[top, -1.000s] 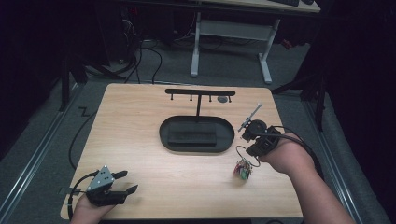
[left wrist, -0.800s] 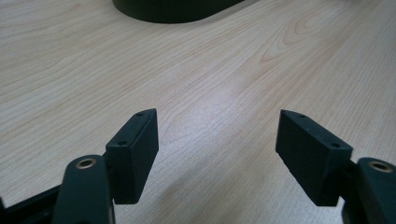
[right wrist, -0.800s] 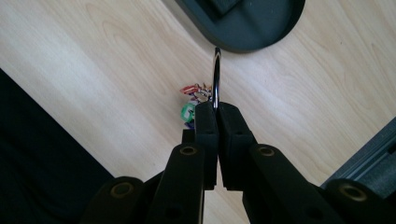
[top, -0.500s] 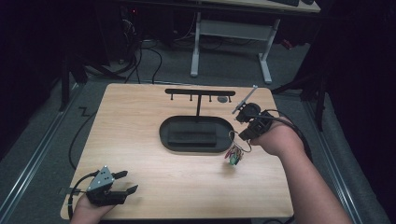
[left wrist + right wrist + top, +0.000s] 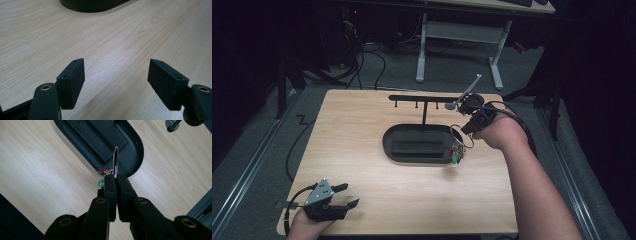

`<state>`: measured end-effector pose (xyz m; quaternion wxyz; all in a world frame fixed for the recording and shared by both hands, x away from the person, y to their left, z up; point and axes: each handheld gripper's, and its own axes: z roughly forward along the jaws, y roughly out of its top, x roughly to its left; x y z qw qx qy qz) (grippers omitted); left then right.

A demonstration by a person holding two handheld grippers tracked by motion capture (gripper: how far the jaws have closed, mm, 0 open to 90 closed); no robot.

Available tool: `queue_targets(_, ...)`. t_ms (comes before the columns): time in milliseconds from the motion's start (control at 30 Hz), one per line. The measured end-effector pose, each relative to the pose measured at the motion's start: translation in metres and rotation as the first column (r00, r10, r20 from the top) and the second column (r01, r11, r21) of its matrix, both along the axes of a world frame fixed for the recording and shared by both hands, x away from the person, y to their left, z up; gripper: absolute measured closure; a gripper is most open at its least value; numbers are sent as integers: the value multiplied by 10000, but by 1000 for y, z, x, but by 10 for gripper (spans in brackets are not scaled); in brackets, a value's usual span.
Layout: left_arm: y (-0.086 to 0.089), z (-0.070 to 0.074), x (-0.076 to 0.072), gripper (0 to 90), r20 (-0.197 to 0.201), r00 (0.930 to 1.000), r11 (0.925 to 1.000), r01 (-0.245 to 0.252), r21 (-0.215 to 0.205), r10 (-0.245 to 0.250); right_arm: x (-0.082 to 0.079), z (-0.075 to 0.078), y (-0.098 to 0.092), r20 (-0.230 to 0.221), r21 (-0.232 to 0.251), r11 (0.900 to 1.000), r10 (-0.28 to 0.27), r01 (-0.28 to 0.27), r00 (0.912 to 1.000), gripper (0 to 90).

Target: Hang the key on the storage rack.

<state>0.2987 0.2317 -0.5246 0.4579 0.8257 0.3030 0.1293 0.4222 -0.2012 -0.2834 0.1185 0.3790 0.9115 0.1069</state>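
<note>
My right gripper (image 5: 464,131) is shut on a metal key ring (image 5: 457,135), held above the right end of the black oval base (image 5: 388,146). A bunch of small coloured tags (image 5: 457,153) dangles from the ring. In the right gripper view the ring (image 5: 115,160) stands upright, pinched between the closed pads of that gripper (image 5: 116,178), with the tags (image 5: 103,173) hanging beside it over the base (image 5: 136,147). A black T-shaped rack (image 5: 422,99) with short pegs rises from the base. My left gripper (image 5: 346,195) rests open at the table's near left corner, its jaws (image 5: 116,75) holding nothing.
The wooden table (image 5: 357,125) carries the base at its middle. A cable (image 5: 292,155) trails off its left edge to the floor. White desk legs (image 5: 421,50) and more cables stand beyond the far edge. The person's right forearm (image 5: 532,190) crosses the near right side.
The right gripper has risen and moved left and away with the key ring, from the table beside the base to above the base's right end. The left gripper has stayed put.
</note>
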Motion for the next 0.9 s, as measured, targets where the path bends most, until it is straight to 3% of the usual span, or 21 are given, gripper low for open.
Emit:
queue_targets(567, 2, 1, -2, 304, 171, 9998, 9998, -86, 205, 82, 32, -13, 1, -132, -192, 9995, -246, 244, 9996, 881)
queue_targets(633, 3, 1, -2, 304, 146, 9998, 9998, -112, 146, 110, 34, -14, 0, -144, -107, 9988, -480, 479, 9987, 881)
queue_targets(900, 3, 0, -3, 304, 153, 9999, 9998, -83, 174, 80, 46, -11, -3, 106, 73, 9990, -450, 450, 9989, 881)
